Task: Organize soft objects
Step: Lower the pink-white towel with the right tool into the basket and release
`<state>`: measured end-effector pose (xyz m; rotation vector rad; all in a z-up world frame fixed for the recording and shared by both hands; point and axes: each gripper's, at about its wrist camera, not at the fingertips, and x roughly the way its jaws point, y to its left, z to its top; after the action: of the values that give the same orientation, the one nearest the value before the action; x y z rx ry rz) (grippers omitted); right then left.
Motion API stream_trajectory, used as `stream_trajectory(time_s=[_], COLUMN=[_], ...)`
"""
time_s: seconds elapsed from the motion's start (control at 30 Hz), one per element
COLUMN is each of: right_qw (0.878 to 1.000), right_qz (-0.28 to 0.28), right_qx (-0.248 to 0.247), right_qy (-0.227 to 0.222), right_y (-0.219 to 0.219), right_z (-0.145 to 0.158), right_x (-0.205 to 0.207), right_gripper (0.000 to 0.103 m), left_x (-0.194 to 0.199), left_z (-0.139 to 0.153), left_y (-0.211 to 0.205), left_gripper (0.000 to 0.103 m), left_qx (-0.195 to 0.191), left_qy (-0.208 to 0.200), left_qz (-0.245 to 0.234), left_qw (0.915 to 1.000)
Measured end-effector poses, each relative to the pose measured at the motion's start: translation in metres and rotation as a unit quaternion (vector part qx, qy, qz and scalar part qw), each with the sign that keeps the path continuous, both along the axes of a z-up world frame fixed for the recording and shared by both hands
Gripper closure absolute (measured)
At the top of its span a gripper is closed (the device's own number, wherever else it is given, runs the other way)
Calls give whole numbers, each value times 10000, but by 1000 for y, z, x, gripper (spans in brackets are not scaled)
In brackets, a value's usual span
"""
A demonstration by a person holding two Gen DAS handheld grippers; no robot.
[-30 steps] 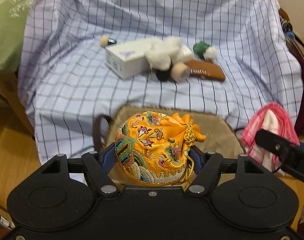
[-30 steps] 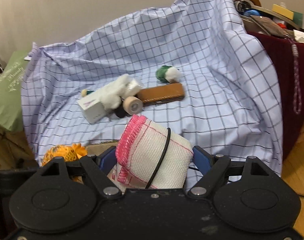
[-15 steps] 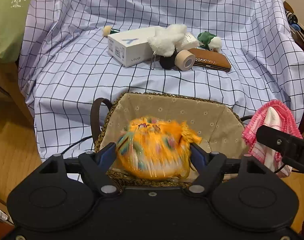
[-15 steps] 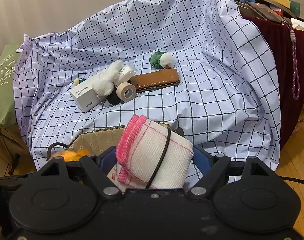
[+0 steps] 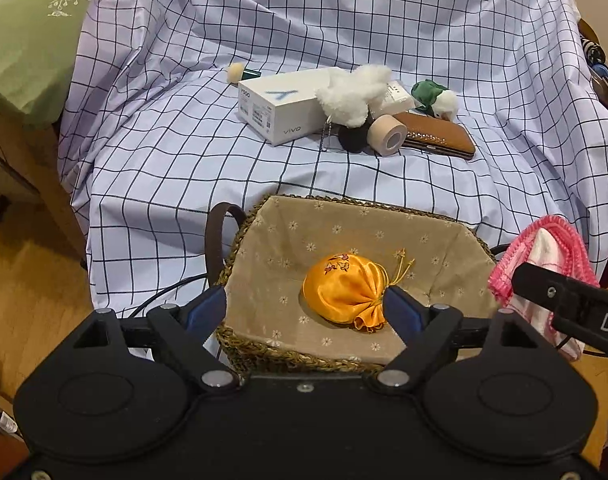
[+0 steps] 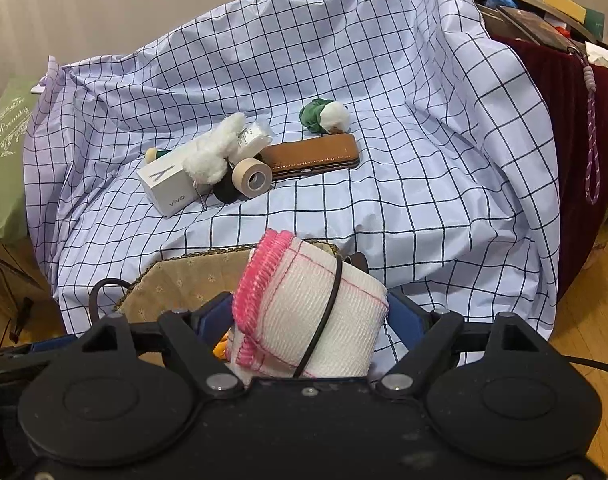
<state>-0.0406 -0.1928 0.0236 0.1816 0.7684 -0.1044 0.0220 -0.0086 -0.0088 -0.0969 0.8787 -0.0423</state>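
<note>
An orange embroidered pouch (image 5: 346,292) lies on the lining of the woven basket (image 5: 344,200), free of any grip. My left gripper (image 5: 304,300) hangs over the basket's near rim, its jaws opening, with the pouch lying low between them and untouched by the pads. My right gripper (image 6: 310,312) has a pink-edged white cloth roll (image 6: 304,312) with a black band around it between its pads; the jaws are opening slightly and the roll still fills the gap. That roll (image 5: 544,256) hangs at the basket's right side.
On the checked sheet (image 5: 163,152) behind the basket lie a white plush (image 5: 354,96), a green and white plush (image 5: 434,98), a white box (image 5: 279,108), a tape roll (image 5: 386,134) and a brown case (image 5: 436,136). Dark red cloth (image 6: 576,160) hangs right; wood floor lies left.
The left jaws spread and the orange pouch dropped out of them into the basket. The right gripper kept the cloth roll and hardly moved.
</note>
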Motion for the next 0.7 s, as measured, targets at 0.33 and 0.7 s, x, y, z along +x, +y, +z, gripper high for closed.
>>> stream_trajectory(time_s=[0.33, 0.7], right_qw=[9998, 9998], right_qz=[205, 168], right_qx=[58, 67], right_qy=[-17, 53], right_y=[3, -1], right_z=[1, 0], right_x=[1, 4], right_gripper=[19, 19], left_x=[0, 2], left_z=[-2, -4], left_y=[5, 3], left_gripper=[21, 21], left_qx=[-42, -28], left_qy=[67, 121], left_qz=[23, -18], left_qw=[10000, 9999])
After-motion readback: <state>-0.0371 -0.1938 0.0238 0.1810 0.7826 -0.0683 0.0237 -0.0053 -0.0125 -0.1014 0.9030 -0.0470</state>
